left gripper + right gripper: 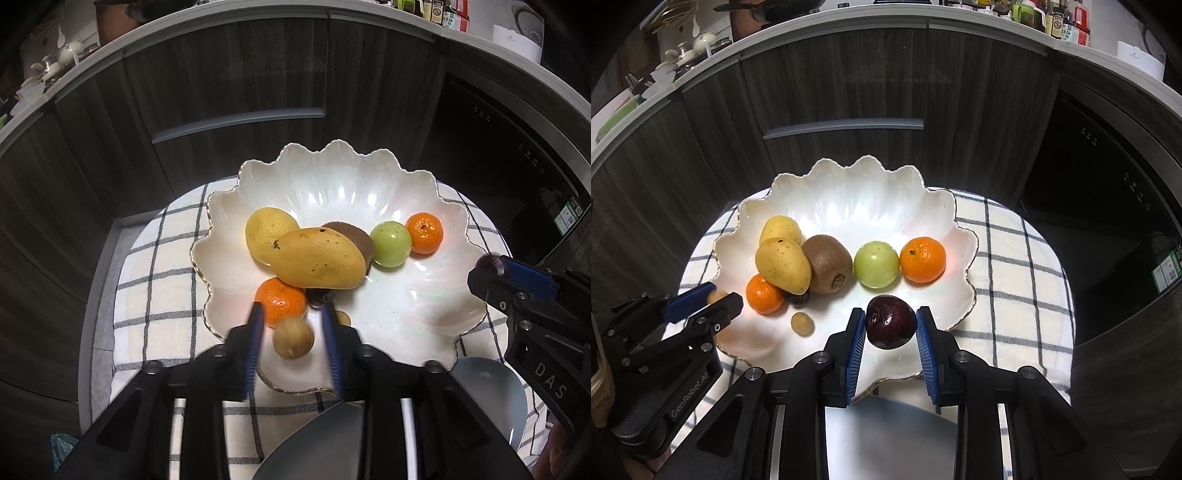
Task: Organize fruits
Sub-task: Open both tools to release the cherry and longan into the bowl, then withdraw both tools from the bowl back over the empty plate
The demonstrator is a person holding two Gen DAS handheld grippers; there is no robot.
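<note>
A white scalloped bowl [424, 314] [831, 206] holds a mango [317, 258] [783, 264], a yellow fruit [269, 229], a kiwi [827, 264], a green fruit [390, 243] [876, 264], two tangerines [424, 233] [764, 293] and a small tan longan [802, 324]. My left gripper [293, 310] [720, 291] is open, with a blurred tan longan [293, 338] loose between its fingers above the bowl's near rim. My right gripper [891, 317] [491, 264] is shut on a dark purple fruit [891, 326] over the bowl's near edge.
The bowl stands on a checked cloth [1015, 266] over a small round table. Grey-blue dishes [491, 398] sit at the near edge. Dark wooden cabinets [849, 81] and a black appliance [1108, 177] stand behind.
</note>
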